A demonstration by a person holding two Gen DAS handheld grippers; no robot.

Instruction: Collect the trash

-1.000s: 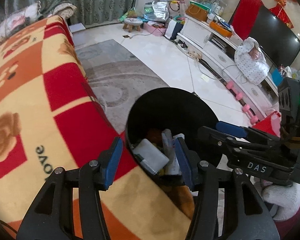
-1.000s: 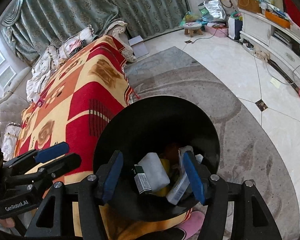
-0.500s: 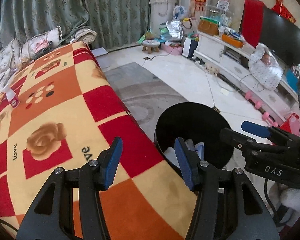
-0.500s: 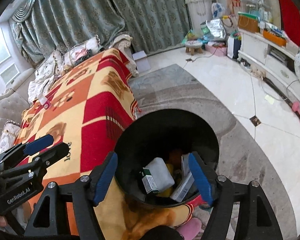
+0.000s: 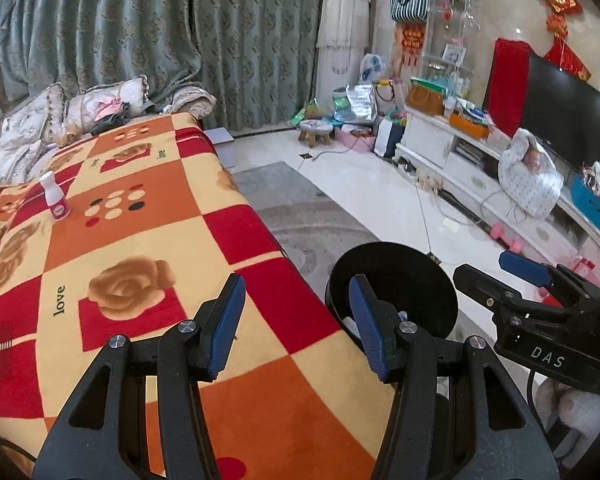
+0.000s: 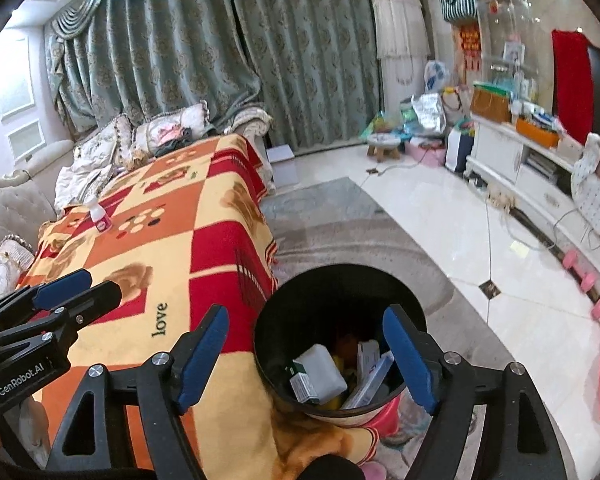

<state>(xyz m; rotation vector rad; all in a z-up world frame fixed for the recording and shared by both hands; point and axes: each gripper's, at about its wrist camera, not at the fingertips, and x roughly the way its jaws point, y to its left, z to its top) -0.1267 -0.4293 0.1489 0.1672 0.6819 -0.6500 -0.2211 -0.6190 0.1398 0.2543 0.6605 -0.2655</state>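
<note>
A black round trash bin [image 6: 340, 284] stands on the floor beside the blanket-covered table; it also shows in the left wrist view [image 5: 396, 276]. Inside lie a white packet [image 6: 320, 368], a small green box [image 6: 302, 386] and other boxes. A small white bottle with a pink label [image 5: 56, 196] stands upright far back on the blanket, also in the right wrist view [image 6: 100, 216]. My left gripper [image 5: 296, 320] is open and empty above the blanket's near corner. My right gripper [image 6: 306, 360] is open and empty above the bin.
A red, orange and yellow checked blanket [image 5: 132, 232] covers the table. Pillows [image 5: 32, 120] are piled at its far end. A grey rug [image 6: 332, 220] and white tiles lie beyond the bin. A white TV cabinet [image 5: 460, 160] and pink dumbbells [image 6: 592, 280] line the right side.
Both grippers have lifted and drawn back from the bin, so more of the blanket and room shows. The white bottle has come into view. Both stay open.
</note>
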